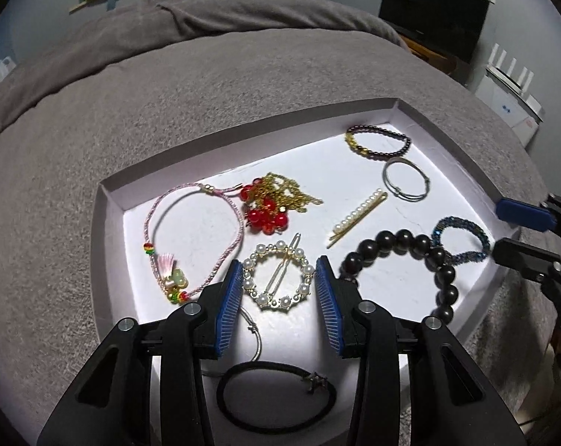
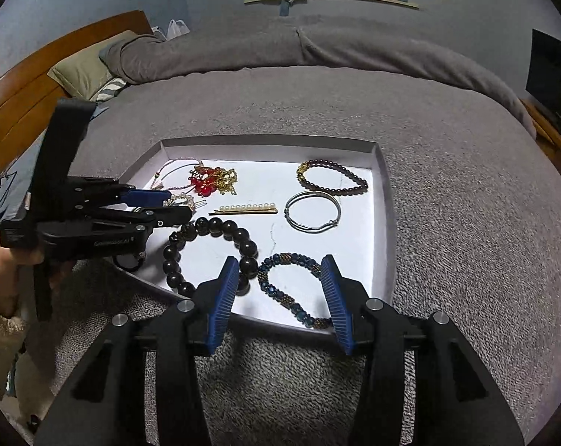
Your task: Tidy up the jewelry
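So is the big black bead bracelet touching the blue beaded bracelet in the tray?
Touching. In the right wrist view the black bead bracelet meets the blue beaded bracelet with no white floor between them.

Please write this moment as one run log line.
left gripper: open around pearl ring clip | right gripper: open over blue bracelet | tray: jewelry inside

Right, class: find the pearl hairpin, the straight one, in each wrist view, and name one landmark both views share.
Left wrist view: pearl hairpin lies slanted, right of centre, between the red bead cluster and the silver bangle.
Right wrist view: pearl hairpin lies level, centre-left, left of the silver bangle.
Shared landmark: the white tray.
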`<act>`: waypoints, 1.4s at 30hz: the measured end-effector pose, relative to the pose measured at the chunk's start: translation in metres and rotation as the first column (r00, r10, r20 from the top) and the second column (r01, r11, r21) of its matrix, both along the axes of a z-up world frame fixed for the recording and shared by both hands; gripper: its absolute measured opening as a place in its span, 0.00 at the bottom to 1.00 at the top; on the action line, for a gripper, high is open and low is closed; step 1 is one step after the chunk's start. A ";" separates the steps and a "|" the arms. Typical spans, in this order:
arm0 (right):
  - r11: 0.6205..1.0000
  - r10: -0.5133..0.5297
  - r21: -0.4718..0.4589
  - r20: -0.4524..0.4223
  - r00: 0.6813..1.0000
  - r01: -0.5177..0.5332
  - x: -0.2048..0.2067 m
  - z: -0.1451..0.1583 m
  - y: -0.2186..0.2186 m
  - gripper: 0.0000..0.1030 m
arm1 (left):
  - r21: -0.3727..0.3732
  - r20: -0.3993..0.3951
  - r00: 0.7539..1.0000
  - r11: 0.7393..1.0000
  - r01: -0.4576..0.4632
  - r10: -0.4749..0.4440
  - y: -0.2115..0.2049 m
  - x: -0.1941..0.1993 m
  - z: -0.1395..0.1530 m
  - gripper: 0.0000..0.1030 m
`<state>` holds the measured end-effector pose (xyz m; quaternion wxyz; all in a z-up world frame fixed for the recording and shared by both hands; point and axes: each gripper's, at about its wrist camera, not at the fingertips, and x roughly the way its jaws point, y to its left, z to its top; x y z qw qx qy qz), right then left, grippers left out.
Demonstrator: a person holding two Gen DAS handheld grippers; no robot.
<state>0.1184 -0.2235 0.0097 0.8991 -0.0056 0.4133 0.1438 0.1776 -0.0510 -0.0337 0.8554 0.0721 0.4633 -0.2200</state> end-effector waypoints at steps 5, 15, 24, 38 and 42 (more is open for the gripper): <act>1.000 -0.014 0.008 0.002 1.000 0.014 -0.004 -0.001 -0.005 0.45 | -0.008 0.032 0.999 1.000 0.002 -0.002 0.001 -0.007 0.007 0.48; 0.999 -0.039 0.032 0.030 0.999 0.038 -0.033 0.010 -0.016 0.58 | -0.040 0.173 0.985 0.999 0.001 0.006 0.019 -0.072 0.049 0.79; 0.997 -0.064 0.035 0.068 0.996 0.062 -0.058 0.026 -0.013 0.95 | -0.041 0.161 0.978 0.991 -0.125 0.130 0.033 -0.116 0.059 0.93; 0.981 -0.179 -0.067 0.072 0.981 0.184 -0.056 0.032 0.003 0.95 | 0.047 0.174 0.929 0.940 -0.339 0.326 0.027 -0.117 0.055 0.95; 0.976 -0.209 -0.060 0.044 0.977 0.211 -0.055 0.026 0.000 0.95 | 0.078 0.177 0.925 0.932 -0.353 0.336 0.025 -0.118 0.049 0.95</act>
